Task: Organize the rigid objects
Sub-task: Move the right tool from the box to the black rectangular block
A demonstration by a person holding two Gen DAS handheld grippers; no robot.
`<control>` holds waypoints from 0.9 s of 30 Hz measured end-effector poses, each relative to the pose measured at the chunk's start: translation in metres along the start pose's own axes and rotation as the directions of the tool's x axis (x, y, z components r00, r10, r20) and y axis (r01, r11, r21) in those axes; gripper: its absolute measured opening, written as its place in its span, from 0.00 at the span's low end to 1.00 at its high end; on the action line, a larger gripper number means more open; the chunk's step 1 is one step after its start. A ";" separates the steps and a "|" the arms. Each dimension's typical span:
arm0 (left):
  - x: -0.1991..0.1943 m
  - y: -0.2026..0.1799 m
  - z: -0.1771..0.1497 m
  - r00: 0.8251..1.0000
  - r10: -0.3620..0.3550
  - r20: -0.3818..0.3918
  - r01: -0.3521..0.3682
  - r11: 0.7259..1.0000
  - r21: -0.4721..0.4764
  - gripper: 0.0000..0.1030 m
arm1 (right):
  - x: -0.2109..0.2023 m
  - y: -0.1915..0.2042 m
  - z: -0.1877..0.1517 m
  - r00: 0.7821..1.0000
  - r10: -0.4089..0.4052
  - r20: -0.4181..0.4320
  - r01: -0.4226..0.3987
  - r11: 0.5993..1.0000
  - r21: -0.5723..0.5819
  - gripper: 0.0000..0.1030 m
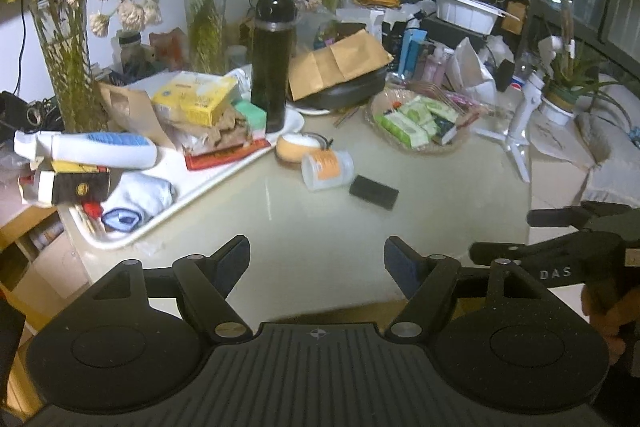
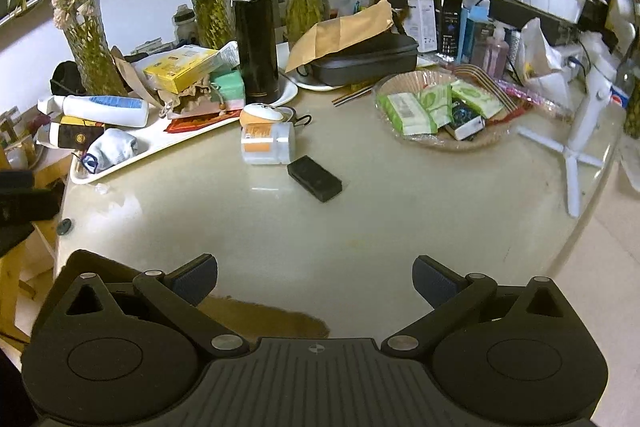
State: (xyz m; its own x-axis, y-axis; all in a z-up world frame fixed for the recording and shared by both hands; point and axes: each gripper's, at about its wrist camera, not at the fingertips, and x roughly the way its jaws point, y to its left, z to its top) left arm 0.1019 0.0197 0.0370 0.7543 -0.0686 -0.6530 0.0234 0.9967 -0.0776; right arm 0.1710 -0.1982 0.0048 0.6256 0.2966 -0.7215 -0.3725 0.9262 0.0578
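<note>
Both grippers hang over the bare front of the counter (image 2: 360,227), the left gripper (image 1: 316,263) and right gripper (image 2: 314,279) each with jaws wide and nothing between them. Mid-counter lie a black box (image 2: 315,178), a tipped bottle (image 2: 267,143) just beside it and a round orange case (image 2: 262,117) touching the bottle. Behind stands a crowded white tray (image 2: 160,143) with a tall black flask (image 2: 255,39); to the right a basket (image 2: 448,143) of packets and a white tripod (image 2: 576,147).
</note>
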 end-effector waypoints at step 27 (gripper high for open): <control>0.045 0.027 0.008 1.000 -0.008 -0.015 0.007 0.999 -0.042 0.71 | 0.077 -0.007 0.043 0.990 0.136 -0.030 -0.140 0.972 -0.191 0.92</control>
State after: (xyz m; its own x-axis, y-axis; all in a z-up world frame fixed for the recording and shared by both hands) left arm 0.1416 0.0434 0.0112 0.7444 -0.0769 -0.6633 0.0014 0.9935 -0.1136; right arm 0.2517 -0.1718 -0.0217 0.5480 0.4130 -0.7274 -0.5800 0.8143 0.0253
